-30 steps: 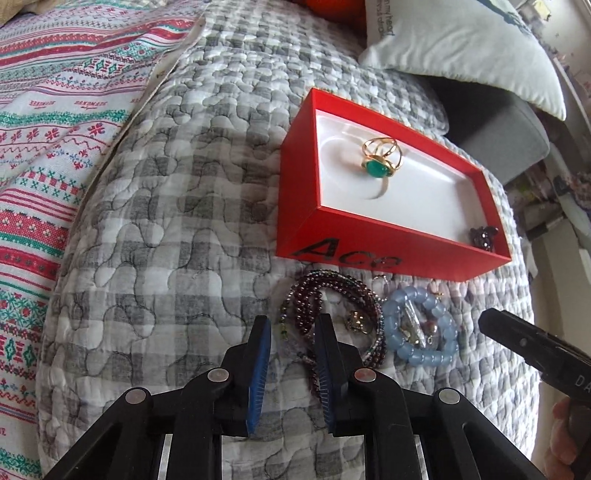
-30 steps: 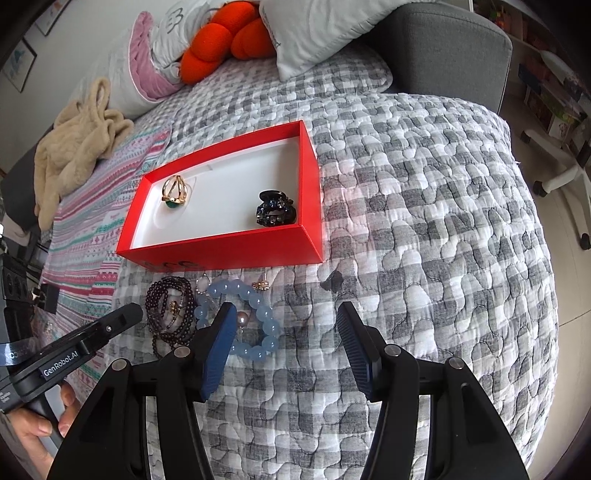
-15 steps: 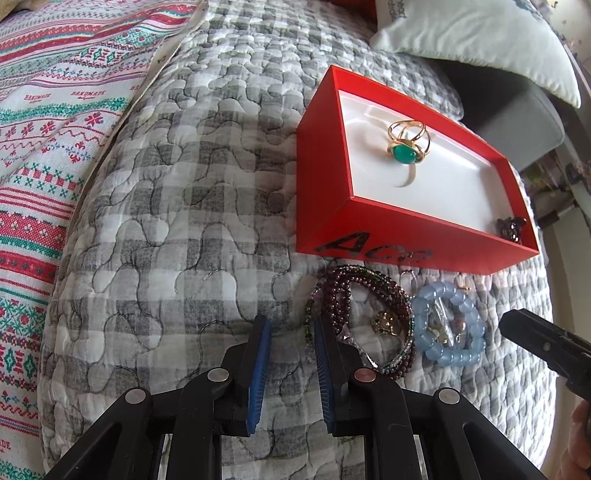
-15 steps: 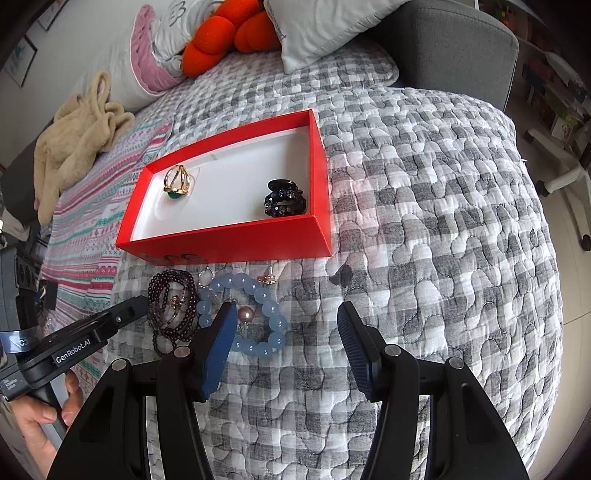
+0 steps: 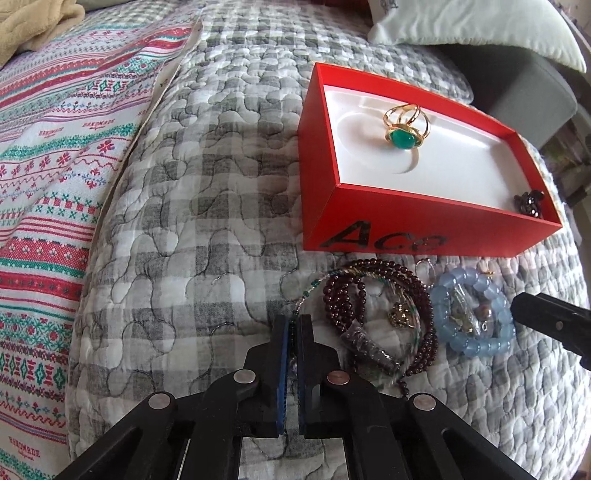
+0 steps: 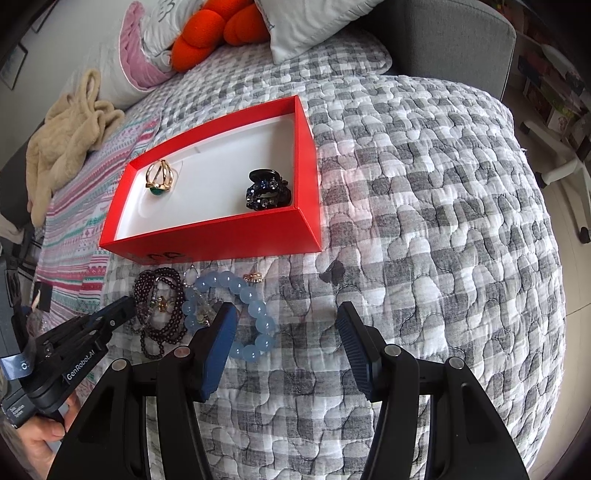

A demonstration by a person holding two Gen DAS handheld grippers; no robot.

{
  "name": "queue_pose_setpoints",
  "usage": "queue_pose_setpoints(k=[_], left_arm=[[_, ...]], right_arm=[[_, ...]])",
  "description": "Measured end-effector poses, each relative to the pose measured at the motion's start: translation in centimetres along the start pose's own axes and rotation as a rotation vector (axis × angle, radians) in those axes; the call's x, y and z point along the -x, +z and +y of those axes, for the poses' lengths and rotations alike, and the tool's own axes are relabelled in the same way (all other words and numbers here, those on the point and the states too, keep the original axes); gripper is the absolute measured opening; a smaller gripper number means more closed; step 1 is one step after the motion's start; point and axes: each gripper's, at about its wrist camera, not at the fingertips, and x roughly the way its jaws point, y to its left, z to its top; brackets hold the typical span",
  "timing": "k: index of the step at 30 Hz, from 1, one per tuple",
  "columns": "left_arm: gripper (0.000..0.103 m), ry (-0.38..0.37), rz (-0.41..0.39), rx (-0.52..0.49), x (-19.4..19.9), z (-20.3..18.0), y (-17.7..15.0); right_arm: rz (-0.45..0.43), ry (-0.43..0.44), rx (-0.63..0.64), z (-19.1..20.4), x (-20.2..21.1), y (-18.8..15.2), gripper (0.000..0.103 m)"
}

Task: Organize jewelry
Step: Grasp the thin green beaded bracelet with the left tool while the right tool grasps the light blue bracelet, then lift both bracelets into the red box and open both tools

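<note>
A red box (image 5: 417, 236) (image 6: 207, 240) with a white lining sits on the grey checked quilt. In it lie a gold ring with a green stone (image 5: 403, 127) (image 6: 159, 179) and a dark hair clip (image 6: 267, 194) (image 5: 530, 203). In front of the box lie a dark red bead bracelet (image 5: 373, 295) (image 6: 159, 306), a pale blue bead bracelet (image 5: 472, 314) (image 6: 240, 314) and a small earring (image 6: 254, 277). My left gripper (image 5: 294, 323) (image 6: 123, 308) is shut on a thin beaded strand (image 5: 314, 286) at the left edge of the dark bracelet. My right gripper (image 6: 286, 325) is open above the quilt, its left finger over the blue bracelet.
A striped patterned blanket (image 5: 55, 166) covers the bed's left side. A beige garment (image 6: 62, 136), an orange cushion (image 6: 218, 33) and white pillows (image 6: 306, 26) lie at the back. A grey sofa arm (image 6: 461, 40) stands behind. The quilt drops off at the right.
My left gripper has closed from a narrow gap onto the thin strand beside the dark bracelet. My right gripper has moved a little nearer the blue bracelet and stays open.
</note>
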Motion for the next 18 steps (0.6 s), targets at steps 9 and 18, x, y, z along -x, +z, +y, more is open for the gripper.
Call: queue_pose_setpoints(k=[9, 18], left_arm=[[0.000, -0.059, -0.082, -0.004, 3.3, 0.4, -0.3], [0.000, -0.096, -0.145, -0.010, 5.8, -0.2, -0.8]], right_arm=[[0.025, 0.000, 0.030, 0.7, -0.9, -0.5, 0.033], [0.001, -0.028, 0.135, 2.6, -0.4, -1.3, 0.012]])
